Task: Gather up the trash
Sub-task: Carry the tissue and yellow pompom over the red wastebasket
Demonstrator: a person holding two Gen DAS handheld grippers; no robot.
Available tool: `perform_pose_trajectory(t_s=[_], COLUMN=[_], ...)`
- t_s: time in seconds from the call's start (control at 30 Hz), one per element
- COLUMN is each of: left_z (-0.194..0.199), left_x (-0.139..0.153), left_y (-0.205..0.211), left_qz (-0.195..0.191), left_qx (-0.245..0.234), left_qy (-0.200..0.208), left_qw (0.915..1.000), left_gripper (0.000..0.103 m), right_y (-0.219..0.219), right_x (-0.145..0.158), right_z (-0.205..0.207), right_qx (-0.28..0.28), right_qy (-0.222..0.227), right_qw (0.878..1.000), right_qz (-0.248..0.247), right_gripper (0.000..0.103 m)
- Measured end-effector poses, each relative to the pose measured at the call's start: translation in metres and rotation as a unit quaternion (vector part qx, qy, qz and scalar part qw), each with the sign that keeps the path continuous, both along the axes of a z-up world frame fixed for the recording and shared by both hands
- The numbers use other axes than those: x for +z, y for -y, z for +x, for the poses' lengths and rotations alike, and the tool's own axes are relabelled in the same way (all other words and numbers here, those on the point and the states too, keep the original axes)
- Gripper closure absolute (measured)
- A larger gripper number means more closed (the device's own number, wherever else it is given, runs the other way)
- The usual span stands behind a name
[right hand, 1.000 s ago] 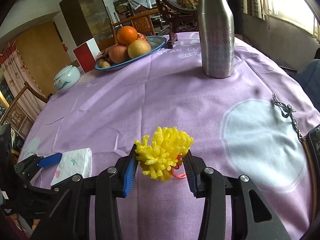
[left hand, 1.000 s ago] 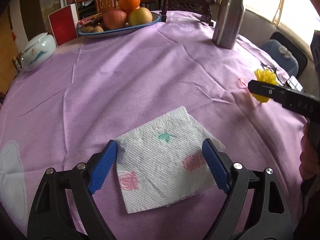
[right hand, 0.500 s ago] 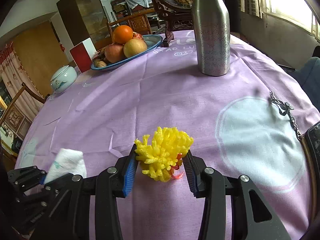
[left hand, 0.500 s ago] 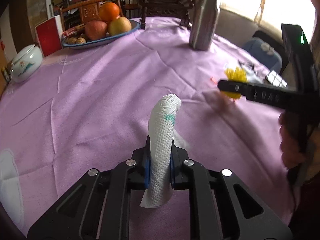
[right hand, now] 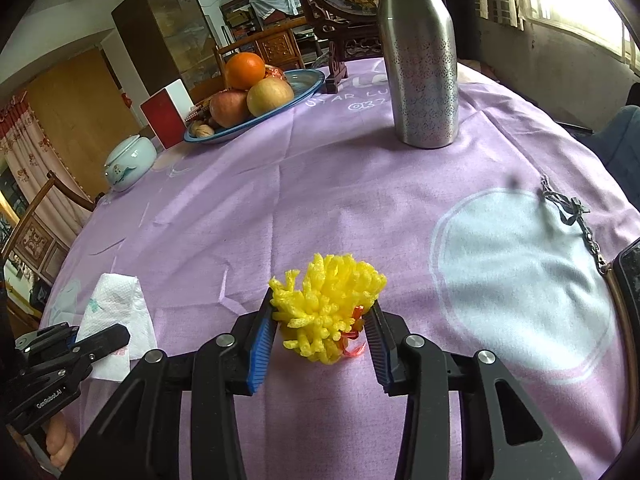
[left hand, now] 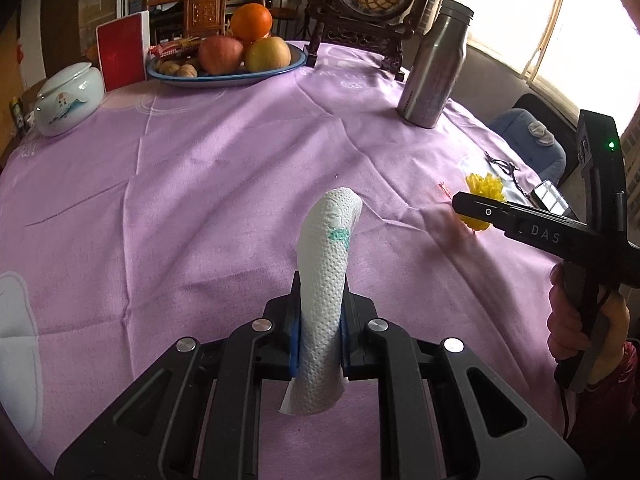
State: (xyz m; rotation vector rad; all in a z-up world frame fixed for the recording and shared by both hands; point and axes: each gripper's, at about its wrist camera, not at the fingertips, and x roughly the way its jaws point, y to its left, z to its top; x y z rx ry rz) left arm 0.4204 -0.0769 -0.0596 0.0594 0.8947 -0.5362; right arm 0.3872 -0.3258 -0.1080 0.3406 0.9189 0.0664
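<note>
My left gripper pinches the napkin, which may slip, while my right gripper brackets the yellow foam, whether gripped I cannot tell.

Both wrist views sit low, close over the purple tablecloth, facing far; probably both share the steel bottle.

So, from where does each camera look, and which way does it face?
Left wrist: sits on the left tongs, facing across the purple table; shows them shut on the paper napkin, plus the right hand.
Right wrist: sits on the right tongs, facing the steel bottle; its fingers flank the yellow foam net.
Both share the fruit plate and the napkin.
</note>
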Motion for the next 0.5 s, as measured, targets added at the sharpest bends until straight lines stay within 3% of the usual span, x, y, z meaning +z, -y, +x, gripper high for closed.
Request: perform_pose_trajectory(t_s=[0.27,0.5], left_z=[0.001,-0.006], left_x=[0.0,0.016], left_y=[-0.006,-0.021], left_qz=[0.002,-0.013], left_qx=[0.021,0.042], left_qy=[0.003,0.034], left_qw=[0.9998,0.9985], left_gripper=[0.087,0.087], right_y=[0.001,0.006], right_x=[-0.002,0.017], right_z=[0.0,-0.022], right_qx=[0.003,0.007], right_qy=[-0.001,0.06], right_qw=[1.0,0.997], right_qz=[0.01,0.046], right_gripper=[0.063,0.064])
